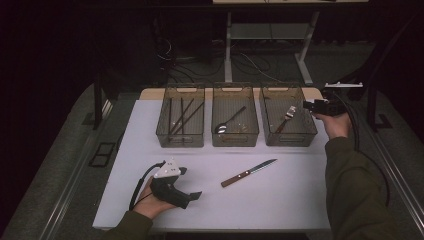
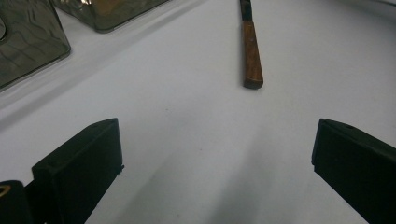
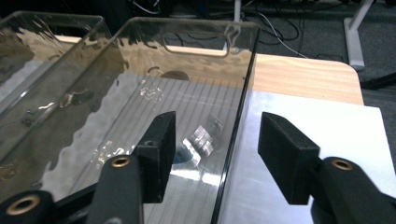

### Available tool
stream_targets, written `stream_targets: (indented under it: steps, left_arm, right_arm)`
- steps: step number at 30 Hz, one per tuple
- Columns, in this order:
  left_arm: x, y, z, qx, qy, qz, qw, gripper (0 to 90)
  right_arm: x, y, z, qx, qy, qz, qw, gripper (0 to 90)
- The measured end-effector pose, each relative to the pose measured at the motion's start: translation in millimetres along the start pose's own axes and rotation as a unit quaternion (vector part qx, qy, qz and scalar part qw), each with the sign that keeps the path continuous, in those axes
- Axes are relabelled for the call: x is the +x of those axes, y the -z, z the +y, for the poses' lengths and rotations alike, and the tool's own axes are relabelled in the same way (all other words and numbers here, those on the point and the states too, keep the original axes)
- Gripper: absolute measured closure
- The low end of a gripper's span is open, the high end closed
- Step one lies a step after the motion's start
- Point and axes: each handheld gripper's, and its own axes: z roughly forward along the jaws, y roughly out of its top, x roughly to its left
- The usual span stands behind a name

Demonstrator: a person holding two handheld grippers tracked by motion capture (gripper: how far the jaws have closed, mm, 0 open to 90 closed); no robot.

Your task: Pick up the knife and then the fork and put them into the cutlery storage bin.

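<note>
knife [image 1: 248, 173]: wooden handle, steel blade, flat on table | left gripper [image 1: 192, 196] fingers apart | right gripper [image 3: 212, 144] fingers apart

1. In the left gripper view the knife [image 2: 252, 51] runs off the top edge, so the blade is cut off (you see the brown handle).
2. In the right gripper view the fork [image 3: 201, 140] in the right bin [image 3: 243, 93] is a blurry shine behind the see-through wall.
3. In the high view the small bits beside the spoon [image 1: 230, 121] are too tiny to tell.
</note>
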Motion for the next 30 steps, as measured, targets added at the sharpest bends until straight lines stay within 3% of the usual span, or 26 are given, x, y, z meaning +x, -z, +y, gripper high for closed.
stream_targets:
  steps: [5,12,19,25,30]
  left_arm:
    - [-0.1,-0.3,0.0,0.000,0.000,0.001,1.0000,0.2]
    - [-0.4,0.0,0.2,0.002,-0.003,0.004,1.0000,0.2]
    - [-0.4,-0.2,0.2,0.003,-0.003,0.005,1.0000,0.2]
    - [-0.4,-0.1,0.2,0.003,-0.002,0.007,1.0000,0.2]
    - [-0.3,0.0,0.1,0.001,0.000,0.007,1.0000,0.2]
  right_arm:
    - [2.2,9.2,-1.7,-0.008,0.005,0.026,0.9996,38.8]
    - [15.9,31.1,-7.8,-0.020,0.027,0.060,0.9976,27.8]
    - [37.5,53.5,-22.8,-0.031,0.055,0.103,0.9926,17.5]
    - [59.3,64.0,-39.7,-0.034,0.091,0.123,0.9877,4.3]
    - [70.7,67.9,-54.7,-0.031,0.107,0.133,0.9849,4.3]
